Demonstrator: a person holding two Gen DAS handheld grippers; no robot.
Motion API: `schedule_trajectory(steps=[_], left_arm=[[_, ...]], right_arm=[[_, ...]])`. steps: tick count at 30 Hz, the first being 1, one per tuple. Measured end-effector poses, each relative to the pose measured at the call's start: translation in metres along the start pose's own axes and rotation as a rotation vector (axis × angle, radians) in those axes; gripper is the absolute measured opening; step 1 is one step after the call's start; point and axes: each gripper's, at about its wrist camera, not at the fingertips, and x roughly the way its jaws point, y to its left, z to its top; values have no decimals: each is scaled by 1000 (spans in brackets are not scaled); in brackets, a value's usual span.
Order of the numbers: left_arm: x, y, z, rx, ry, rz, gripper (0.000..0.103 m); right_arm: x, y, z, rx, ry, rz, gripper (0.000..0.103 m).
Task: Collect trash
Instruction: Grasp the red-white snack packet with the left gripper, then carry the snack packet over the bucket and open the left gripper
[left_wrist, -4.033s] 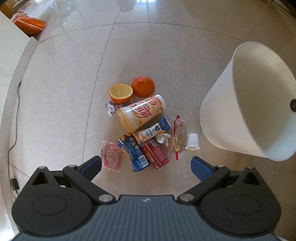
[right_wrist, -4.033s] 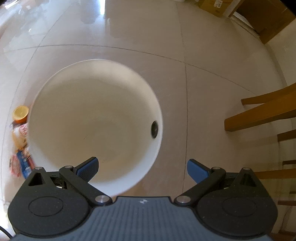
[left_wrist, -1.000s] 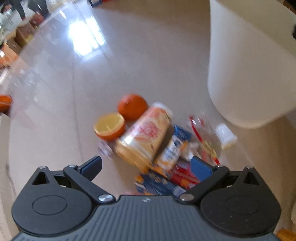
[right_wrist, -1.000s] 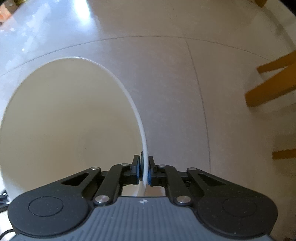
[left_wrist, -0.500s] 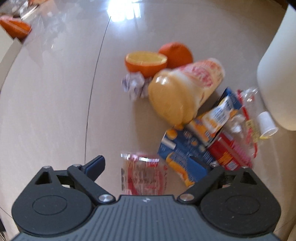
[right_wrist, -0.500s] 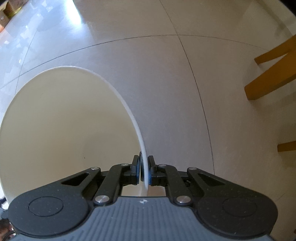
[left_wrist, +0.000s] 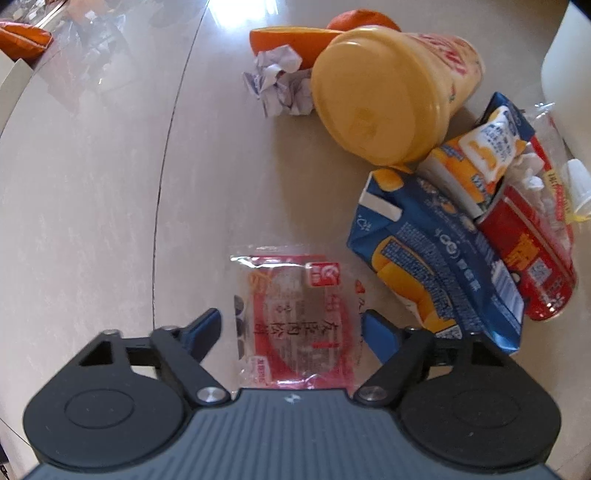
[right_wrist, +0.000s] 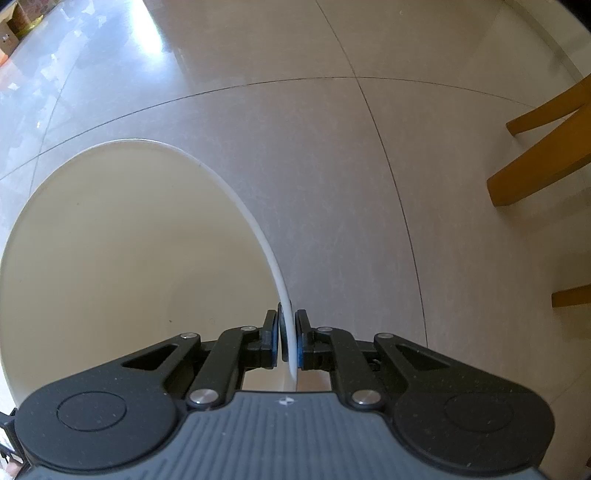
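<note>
A red and clear snack wrapper (left_wrist: 295, 317) lies flat on the floor between the fingers of my left gripper (left_wrist: 291, 328). Its jaws are closing, and the blue pads stand just off the wrapper's two sides. Beyond it lie a blue and orange carton (left_wrist: 436, 266), a red can (left_wrist: 532, 258), a large yellow cup (left_wrist: 388, 92) on its side, crumpled paper (left_wrist: 280, 81) and orange halves (left_wrist: 291, 40). In the right wrist view my right gripper (right_wrist: 287, 341) is shut on the rim of the white bin (right_wrist: 129, 258), which is empty inside.
The bin's white wall (left_wrist: 569, 55) rises at the right edge of the left wrist view, with a small white cup (left_wrist: 578, 184) next to it. Wooden chair legs (right_wrist: 543, 158) stand to the right of the bin. Pale floor tiles surround everything.
My left gripper has dropped toward the floor and over the red wrapper, and its fingers have drawn closer together. The right gripper stays clamped on the bin rim.
</note>
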Motion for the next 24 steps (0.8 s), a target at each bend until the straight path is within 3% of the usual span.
schedule_trajectory(steps=[2,5,7,16,24], left_arm=[[3,2,-2,-15,-6,-11,80],[2,4,0,-28,-16,-39,62],[1,1,6,-27,-13,-19,51],[-30,-2,37,-31,44,43,48],[-121,-26,84,97,-20,18,48]], right_arm=[[-1,3,-1,-4,0,-6,12],[-3,7,0,-1,3,-13,12],[-3,9,0,-1,2,-13,12],[-3,13,-1,-13,2,-14,12],[-8,16,0,-24,1,-11,13]])
